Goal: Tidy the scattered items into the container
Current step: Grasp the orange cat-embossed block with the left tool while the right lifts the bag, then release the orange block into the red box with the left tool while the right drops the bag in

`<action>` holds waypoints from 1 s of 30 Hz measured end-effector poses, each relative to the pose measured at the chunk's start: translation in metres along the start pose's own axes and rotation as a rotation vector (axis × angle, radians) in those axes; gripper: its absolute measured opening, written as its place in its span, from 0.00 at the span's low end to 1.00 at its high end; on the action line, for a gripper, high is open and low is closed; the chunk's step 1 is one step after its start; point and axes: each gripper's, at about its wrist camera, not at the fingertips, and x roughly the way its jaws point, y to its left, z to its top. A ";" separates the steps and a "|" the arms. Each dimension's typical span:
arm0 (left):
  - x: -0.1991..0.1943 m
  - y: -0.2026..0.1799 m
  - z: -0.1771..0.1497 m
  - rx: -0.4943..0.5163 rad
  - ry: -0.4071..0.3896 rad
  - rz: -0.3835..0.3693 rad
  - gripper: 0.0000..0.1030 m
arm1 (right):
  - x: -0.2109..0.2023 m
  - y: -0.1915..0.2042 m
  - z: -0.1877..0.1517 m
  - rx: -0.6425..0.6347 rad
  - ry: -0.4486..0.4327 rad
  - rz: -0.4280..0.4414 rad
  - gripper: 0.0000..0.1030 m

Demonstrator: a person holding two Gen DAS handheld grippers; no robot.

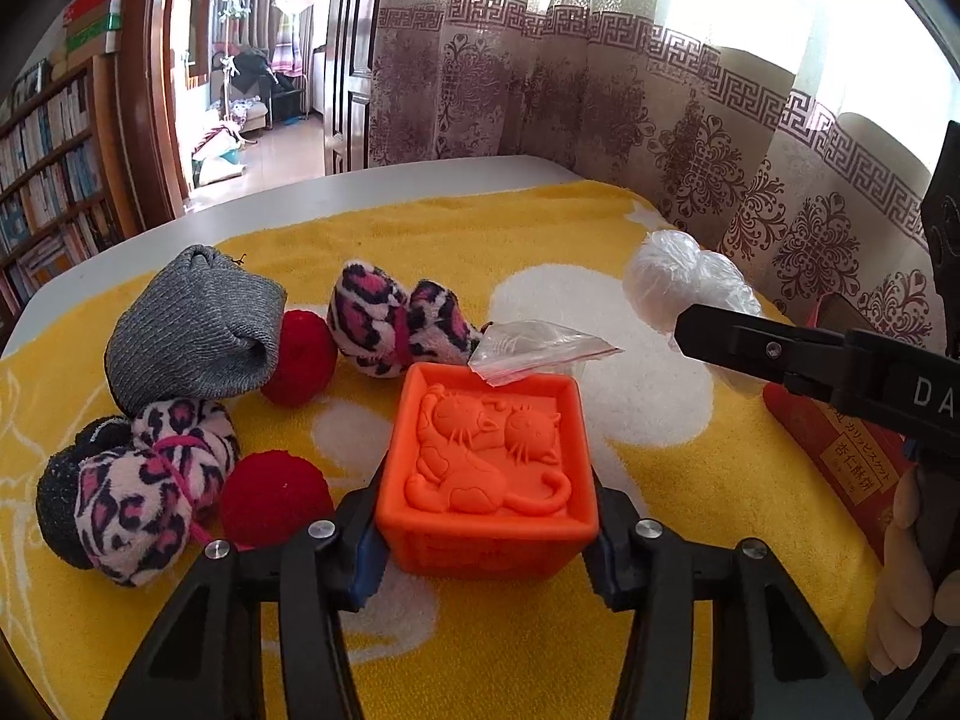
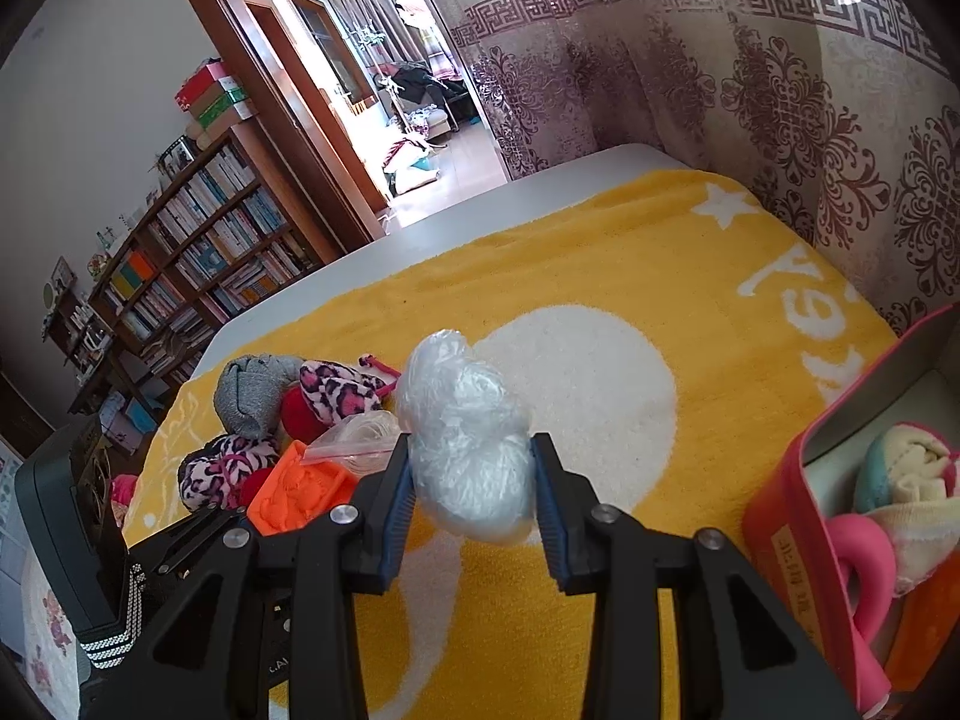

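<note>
An orange rubber block (image 1: 489, 468) with a cat relief sits on the yellow towel (image 1: 690, 480). My left gripper (image 1: 486, 546) is shut on it, one blue pad against each side. My right gripper (image 2: 471, 480) is shut on a crumpled clear plastic wad (image 2: 468, 450) and holds it above the towel. In the left wrist view that plastic wad (image 1: 678, 282) hangs to the upper right, behind a right finger (image 1: 780, 354). The red tin container (image 2: 780, 516) stands at the right edge, open, with a pastel rolled sock (image 2: 906, 468) and a pink item (image 2: 864, 570) inside.
Left of the block lie a grey rolled sock (image 1: 192, 330), two leopard-print sock bundles (image 1: 390, 324) (image 1: 150, 498), two red pompoms (image 1: 300, 357) (image 1: 273, 495) and a small clear zip bag (image 1: 528, 348). A curtain (image 1: 600, 90) hangs behind the table.
</note>
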 end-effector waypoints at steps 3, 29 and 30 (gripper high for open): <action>-0.006 0.001 -0.001 -0.003 -0.008 0.013 0.53 | -0.006 0.002 0.001 -0.008 -0.027 -0.010 0.39; -0.059 -0.053 0.007 0.037 -0.102 -0.151 0.53 | -0.132 -0.141 -0.002 0.279 -0.120 -0.357 0.57; -0.059 -0.057 0.008 0.038 -0.101 -0.161 0.53 | -0.134 -0.141 -0.004 0.274 -0.131 -0.354 0.58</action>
